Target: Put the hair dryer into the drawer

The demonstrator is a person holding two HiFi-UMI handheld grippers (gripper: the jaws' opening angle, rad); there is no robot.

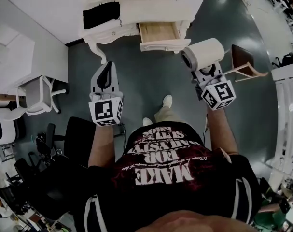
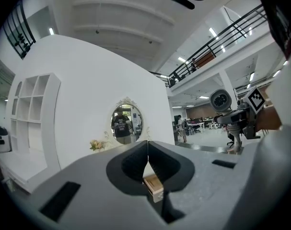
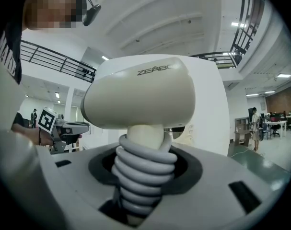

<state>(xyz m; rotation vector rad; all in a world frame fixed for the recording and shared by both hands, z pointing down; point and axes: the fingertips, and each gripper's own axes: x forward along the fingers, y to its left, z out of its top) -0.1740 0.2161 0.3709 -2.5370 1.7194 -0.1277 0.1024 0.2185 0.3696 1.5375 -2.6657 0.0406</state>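
The hair dryer (image 1: 202, 53) was held by its cord-wrapped handle in the clenched right tongs (image 1: 205, 69), well short of the open drawer (image 1: 158, 32), presumably for lowering in; the left tongs (image 1: 105, 77) were closed, empty.

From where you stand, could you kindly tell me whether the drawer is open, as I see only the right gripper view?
Observer: Yes, the light wooden drawer of the white dressing table stands pulled open.
Operator: Is the dryer over it yet?
Observer: No, the cream plastic hair dryer hangs to the drawer's right, short of it.
Operator: And what about my left tongs?
Observer: The left gripper has its tongs shut, with nothing between them.
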